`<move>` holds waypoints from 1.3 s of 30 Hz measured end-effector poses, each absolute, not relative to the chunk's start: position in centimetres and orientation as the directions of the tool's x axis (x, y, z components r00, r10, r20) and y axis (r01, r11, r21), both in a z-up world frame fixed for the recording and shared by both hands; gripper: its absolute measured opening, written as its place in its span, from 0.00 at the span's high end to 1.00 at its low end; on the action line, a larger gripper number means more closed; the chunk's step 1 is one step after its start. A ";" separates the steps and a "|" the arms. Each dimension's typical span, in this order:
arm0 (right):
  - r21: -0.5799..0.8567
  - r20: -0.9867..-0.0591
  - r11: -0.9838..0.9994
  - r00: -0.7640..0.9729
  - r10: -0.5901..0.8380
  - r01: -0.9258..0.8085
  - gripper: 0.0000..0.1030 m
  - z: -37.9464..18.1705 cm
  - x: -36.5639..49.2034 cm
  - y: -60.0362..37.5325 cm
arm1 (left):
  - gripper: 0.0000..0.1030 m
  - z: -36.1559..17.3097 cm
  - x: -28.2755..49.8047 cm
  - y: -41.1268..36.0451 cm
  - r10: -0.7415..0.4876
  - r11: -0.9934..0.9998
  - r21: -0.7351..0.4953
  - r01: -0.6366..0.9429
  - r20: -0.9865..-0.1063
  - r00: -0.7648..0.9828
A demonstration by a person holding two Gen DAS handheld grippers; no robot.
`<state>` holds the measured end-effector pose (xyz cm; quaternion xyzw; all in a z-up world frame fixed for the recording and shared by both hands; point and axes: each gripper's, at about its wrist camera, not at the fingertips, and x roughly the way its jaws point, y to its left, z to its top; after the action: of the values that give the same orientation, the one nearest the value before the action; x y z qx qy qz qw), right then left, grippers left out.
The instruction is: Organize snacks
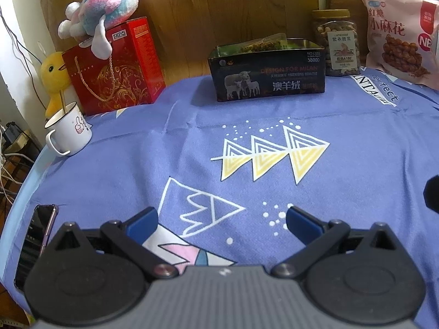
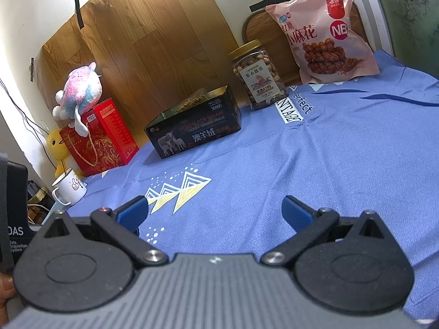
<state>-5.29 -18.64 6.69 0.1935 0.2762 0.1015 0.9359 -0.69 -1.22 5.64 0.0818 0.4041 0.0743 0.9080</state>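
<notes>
One black tin [image 1: 270, 75], one nut jar [image 1: 336, 45], one pink snack bag [image 1: 400, 35]; left gripper [image 1: 222, 218] and right gripper [image 2: 215, 209] both spread wide, empty.

The left gripper [image 1: 222, 216] and right gripper [image 2: 215, 209] both hover with jaws spread wide, holding nothing.

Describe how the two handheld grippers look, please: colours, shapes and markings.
Both look alike. The left gripper and right gripper have blue finger pads, black angled linkage arms with silver pivot screws, round black discs at each side, and a ribbed grey body bearing a small white logo.
</notes>
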 end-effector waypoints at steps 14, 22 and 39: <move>0.421 -0.479 0.904 0.827 0.296 -0.079 0.00 6.6 -5.3 -18.7 | 0.00 5.4 -0.7 -1.2 0.196 0.976 0.209 -0.060 -0.725 0.660; 0.421 -0.479 0.904 0.827 0.295 -0.079 0.00 6.6 -5.3 -18.7 | 0.00 5.4 -0.7 -1.2 0.192 0.977 0.204 -0.059 -0.728 0.658; 0.421 -0.479 0.903 0.826 0.296 -0.079 0.00 6.6 -5.3 -18.7 | 0.00 5.5 -0.8 -1.4 0.189 0.977 0.209 -0.050 -0.728 0.659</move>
<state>-5.27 -18.67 6.61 0.1955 0.2771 0.1002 0.9354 -0.79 -1.35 5.48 0.0853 0.4075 0.0660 0.9068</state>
